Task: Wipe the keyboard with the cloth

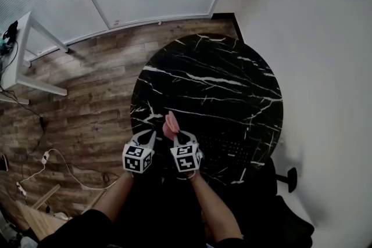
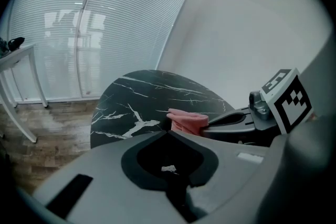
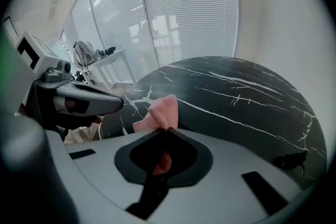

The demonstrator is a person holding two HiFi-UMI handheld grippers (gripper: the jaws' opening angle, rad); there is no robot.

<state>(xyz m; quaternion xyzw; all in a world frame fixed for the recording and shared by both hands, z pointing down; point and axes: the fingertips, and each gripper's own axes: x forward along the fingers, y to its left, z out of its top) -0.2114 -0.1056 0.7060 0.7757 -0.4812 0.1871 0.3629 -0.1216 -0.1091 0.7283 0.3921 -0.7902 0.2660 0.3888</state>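
A round black marble table (image 1: 209, 75) fills the middle of the head view. A black keyboard (image 1: 229, 150) lies near its front edge, hard to make out against the dark top. My right gripper (image 1: 175, 135) is shut on a pink cloth (image 1: 170, 124), held over the table's front left edge, left of the keyboard. The right gripper view shows the cloth (image 3: 160, 112) bunched up out of the closed jaws (image 3: 167, 130). My left gripper (image 1: 152, 134) hovers close beside it, shut with nothing between its tips (image 2: 168, 132). From there the cloth (image 2: 187, 120) shows just ahead.
A white wall runs along the table's right side. Blinds cover the windows at the back. A white desk (image 1: 29, 55) stands at far left, with cables (image 1: 52, 158) on the wood floor. A black chair part (image 1: 290, 178) sticks out at the table's right front.
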